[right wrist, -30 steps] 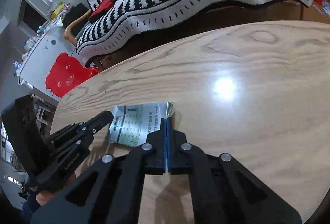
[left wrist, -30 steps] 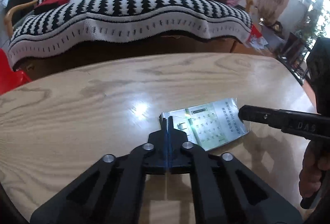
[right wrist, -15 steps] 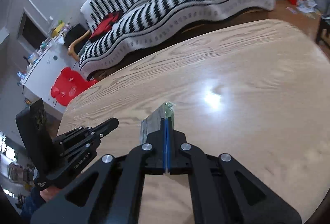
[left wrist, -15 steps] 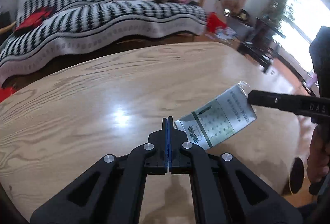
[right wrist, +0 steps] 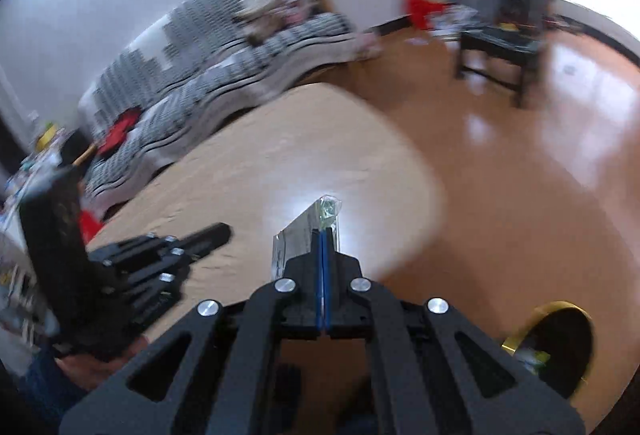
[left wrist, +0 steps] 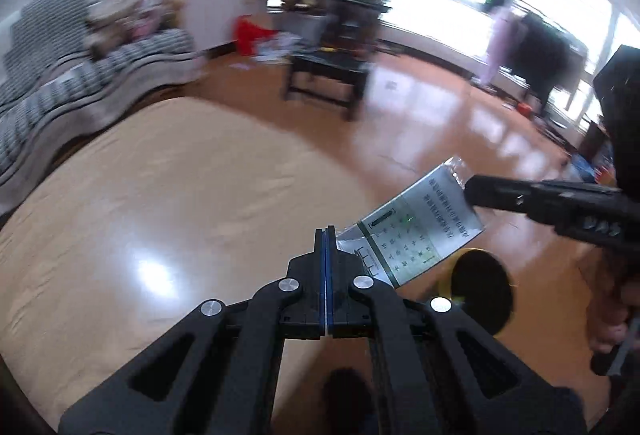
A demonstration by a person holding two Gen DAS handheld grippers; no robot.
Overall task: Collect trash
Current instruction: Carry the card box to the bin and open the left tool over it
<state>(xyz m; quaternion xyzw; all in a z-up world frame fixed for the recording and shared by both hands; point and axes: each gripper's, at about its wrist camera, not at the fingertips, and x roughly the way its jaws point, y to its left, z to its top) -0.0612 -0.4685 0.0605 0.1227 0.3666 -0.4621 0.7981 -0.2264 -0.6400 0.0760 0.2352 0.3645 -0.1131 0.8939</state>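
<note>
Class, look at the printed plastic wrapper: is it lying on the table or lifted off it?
Lifted. The wrapper hangs in the air, pinched between the left gripper and right gripper, beyond the table edge.

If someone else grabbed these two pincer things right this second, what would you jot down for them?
Left gripper: jaws shut on one corner of the printed wrapper.
Right gripper: jaws shut on the opposite end of the same wrapper.
Wrapper: off the wooden table, held in the air between both grippers beyond the table's edge.
Bin: the round gold-rimmed trash can stands on the floor, below and to the right, with something already inside.
Done: wrapper picked up.
Left: bring it over the bin's opening and open both sets of jaws. The views are blurred.
</note>
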